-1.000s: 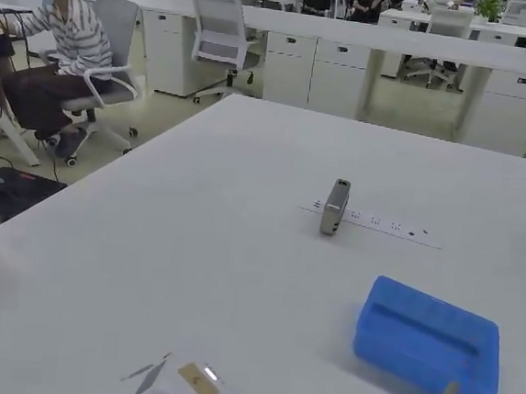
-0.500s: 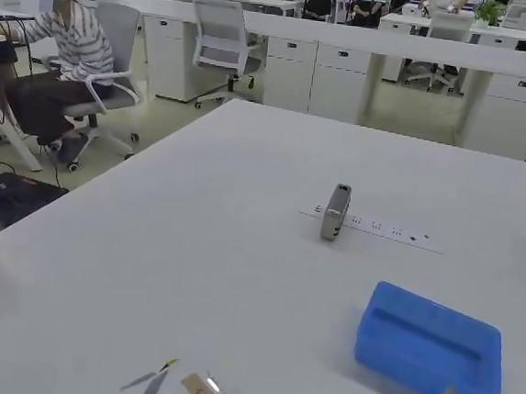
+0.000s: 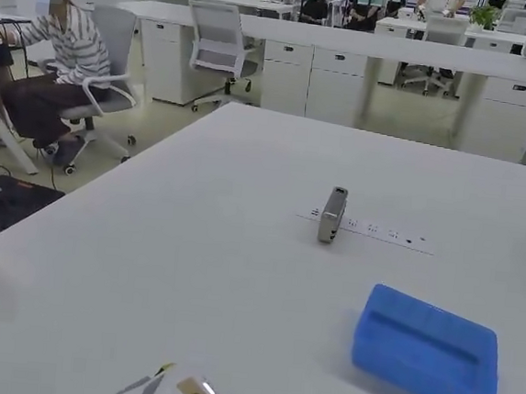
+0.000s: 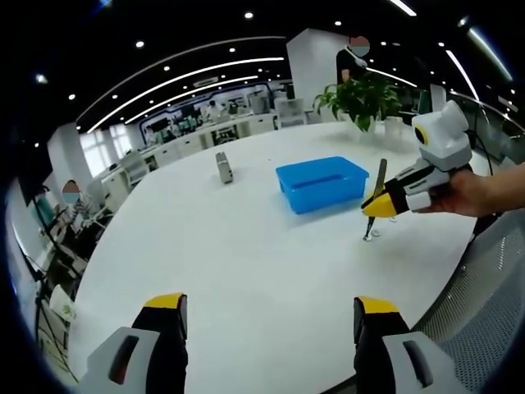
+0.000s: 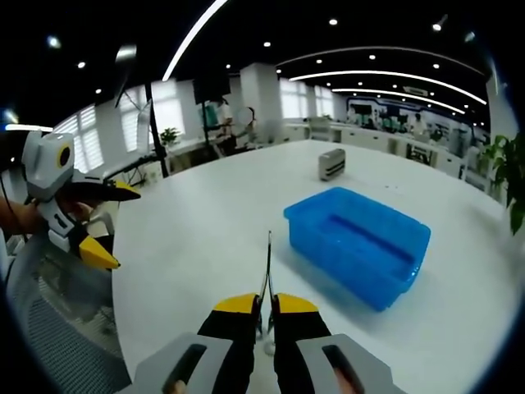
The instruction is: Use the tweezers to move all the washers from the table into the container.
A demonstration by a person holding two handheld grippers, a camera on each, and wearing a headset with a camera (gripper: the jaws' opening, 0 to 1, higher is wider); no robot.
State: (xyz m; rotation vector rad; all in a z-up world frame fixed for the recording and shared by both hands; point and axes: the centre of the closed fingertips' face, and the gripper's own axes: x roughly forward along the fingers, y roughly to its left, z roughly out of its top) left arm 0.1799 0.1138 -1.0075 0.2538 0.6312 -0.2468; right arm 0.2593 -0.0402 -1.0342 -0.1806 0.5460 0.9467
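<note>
Right gripper [image 5: 264,308] clamped tweezers [image 5: 267,261] near bin [image 5: 357,238].
Its view caught the left gripper [image 5: 120,228] spread apart; the head view showed a power strip [image 3: 371,229].

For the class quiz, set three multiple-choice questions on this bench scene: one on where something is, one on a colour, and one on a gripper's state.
1. Where does the grey block stand?
A. on a chair
B. at one end of the power strip on the table
C. on the floor

2. What colour is the container?
A. blue
B. red
C. green

3. What state is the right gripper in?
A. wide open
B. half open, empty
C. shut on the tweezers

Answers:
1. B, the head view shows the block at the strip's left end.
2. A, all three views show the container blue.
3. C, in the right gripper view the jaws are closed on the thin tweezers, which stick out ahead.
</note>
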